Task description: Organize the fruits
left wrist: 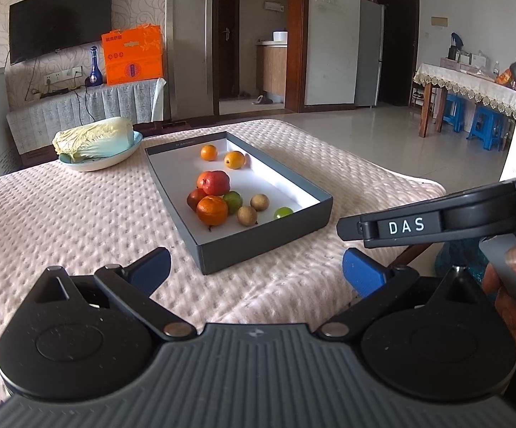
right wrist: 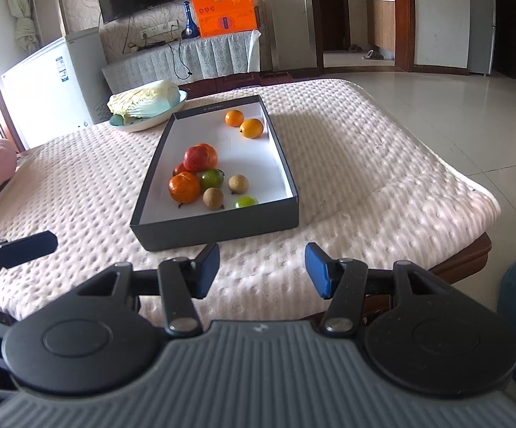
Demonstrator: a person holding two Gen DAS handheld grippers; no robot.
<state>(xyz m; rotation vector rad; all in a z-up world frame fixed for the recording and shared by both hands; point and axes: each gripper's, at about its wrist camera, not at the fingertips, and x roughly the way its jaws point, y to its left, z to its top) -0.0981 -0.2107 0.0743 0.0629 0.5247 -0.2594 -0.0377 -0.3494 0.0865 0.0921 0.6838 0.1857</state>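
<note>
Fruit box [right wrist: 218, 230] amid bare quilt [right wrist: 365, 164]

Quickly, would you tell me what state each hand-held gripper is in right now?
Left hand-held gripper: open, holding nothing.
Right hand-held gripper: open, holding nothing.

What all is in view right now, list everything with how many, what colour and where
box: 1, dark grey outside, white inside, centre of the table
oranges: 4, orange, two at the box's far end, two in the near cluster
red fruits: 2, red, near cluster, one stacked on top
green fruits: 2, green, one in the cluster, one at the near right corner
brown fruits: 2, tan, near end of the box
cabbage: 1, pale yellow-green, on a plate
plate: 1, light blue, far left of the box
table cover: 1, pale pink, textured
left gripper: 1, blue pads, open, empty
right gripper: 1, blue pads, open, empty
</note>
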